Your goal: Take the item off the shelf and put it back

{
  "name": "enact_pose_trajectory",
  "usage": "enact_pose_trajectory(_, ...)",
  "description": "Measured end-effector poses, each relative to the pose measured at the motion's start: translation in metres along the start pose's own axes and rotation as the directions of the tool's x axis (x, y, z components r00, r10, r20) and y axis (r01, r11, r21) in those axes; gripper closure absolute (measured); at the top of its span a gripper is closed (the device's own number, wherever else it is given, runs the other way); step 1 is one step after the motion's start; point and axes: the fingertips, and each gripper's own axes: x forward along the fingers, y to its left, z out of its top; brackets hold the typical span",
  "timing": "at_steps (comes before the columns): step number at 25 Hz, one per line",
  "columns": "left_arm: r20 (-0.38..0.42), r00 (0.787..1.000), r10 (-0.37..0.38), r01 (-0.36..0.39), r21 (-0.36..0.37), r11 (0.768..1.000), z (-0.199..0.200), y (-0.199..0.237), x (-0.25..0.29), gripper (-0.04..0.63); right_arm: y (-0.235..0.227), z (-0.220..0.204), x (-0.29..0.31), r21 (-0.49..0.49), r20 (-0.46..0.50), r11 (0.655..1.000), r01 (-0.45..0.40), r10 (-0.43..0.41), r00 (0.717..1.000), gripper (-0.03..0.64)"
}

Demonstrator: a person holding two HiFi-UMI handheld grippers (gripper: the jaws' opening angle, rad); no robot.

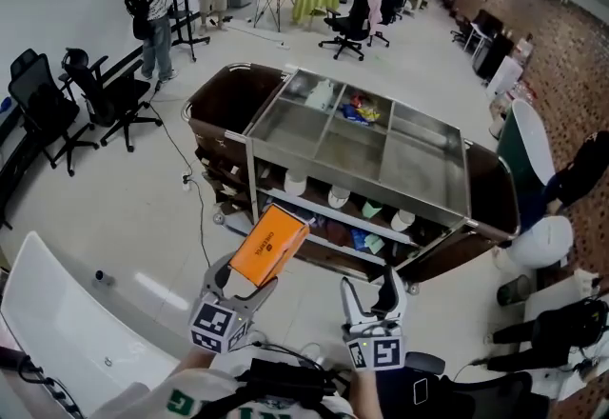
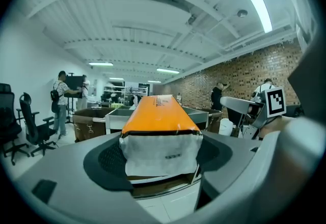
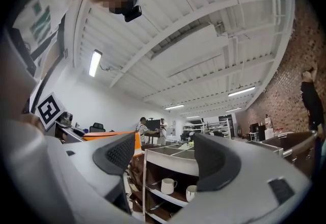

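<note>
A long orange box (image 1: 269, 245) with a white end is gripped in the left hand-held gripper (image 1: 244, 282) before the shelf (image 1: 295, 122), while the right hand-held gripper (image 1: 373, 291) is held open.

box (image 1: 269, 245): glossy orange cardboard | shelf (image 1: 295, 127): dull grey metal | mug (image 3: 167, 185): smooth white ceramic

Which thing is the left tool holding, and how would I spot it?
Find the big metal shelf in the middle of the room. Just in front of its near left corner, the left tool grips a long flat box. It is the only bright orange thing there, unlike the white cups on the shelf.
</note>
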Motion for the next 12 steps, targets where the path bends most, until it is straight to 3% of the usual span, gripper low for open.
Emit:
enact_pose_trajectory(4, 0.014, 1.0, 0.018, -0.018, -0.037, 0.999, -0.003, 0.008, -0.005, 0.227, 0.009, -0.001, 0.0, 0.01, -0.004, 1.0, -0.014, 0.015, 1.0, 0.243)
enact_pose_trajectory(12, -0.02, 0.999, 0.044, -0.044, 0.02, 0.999, -0.01, 0.011, -0.003, 0.225, 0.015, -0.005, 0.007, -0.003, -0.016, 0.999, -0.045, 0.045, 0.999, 0.242)
